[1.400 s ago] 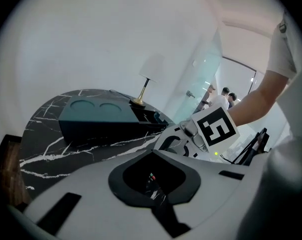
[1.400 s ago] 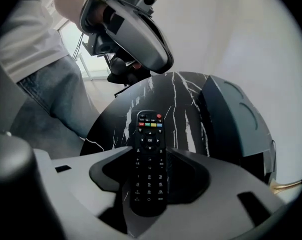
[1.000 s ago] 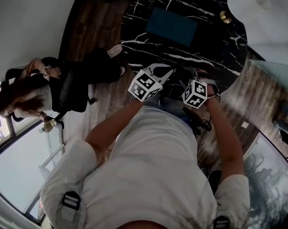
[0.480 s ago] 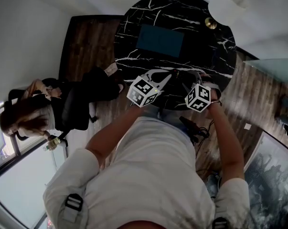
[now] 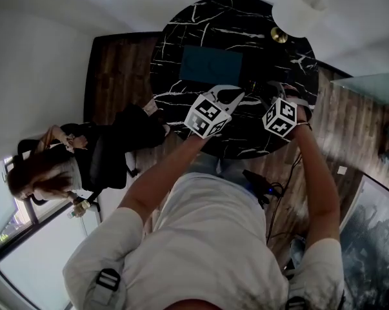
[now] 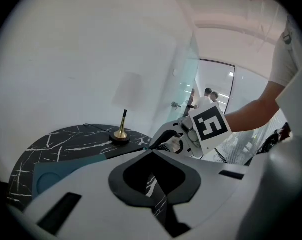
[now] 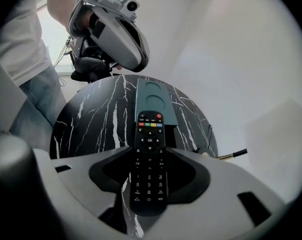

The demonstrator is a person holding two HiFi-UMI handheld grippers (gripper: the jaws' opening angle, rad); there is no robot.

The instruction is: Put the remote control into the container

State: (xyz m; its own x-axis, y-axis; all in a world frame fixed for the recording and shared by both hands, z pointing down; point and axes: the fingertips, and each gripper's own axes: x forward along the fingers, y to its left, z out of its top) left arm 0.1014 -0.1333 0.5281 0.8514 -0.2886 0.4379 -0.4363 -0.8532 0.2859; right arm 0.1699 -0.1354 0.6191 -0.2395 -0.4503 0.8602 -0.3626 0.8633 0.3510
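Observation:
A black remote control [image 7: 149, 134] lies lengthwise between the jaws of my right gripper [image 7: 149, 159], which is shut on it, buttons up. Its top end points at the teal container [image 7: 154, 100], a flat tray with round recesses on the round black marble table [image 5: 188, 18]. In the head view the container [image 5: 210, 65] sits mid-table, and both marker cubes hover near the table's front edge: the left gripper [image 5: 233, 97] just below the container, the right gripper [image 5: 275, 99] beside it. My left gripper [image 6: 152, 153] is shut and holds nothing.
A lamp with a white shade [image 5: 299, 10] and brass base [image 5: 279, 35] stands at the table's far right. A person sits in a chair [image 5: 59, 166] on the wooden floor to the left. Cables [image 5: 265, 187] lie on the floor under me.
Both grippers have moved forward from the table's near edge to over the tabletop, closer to the container. The right one still carries the remote.

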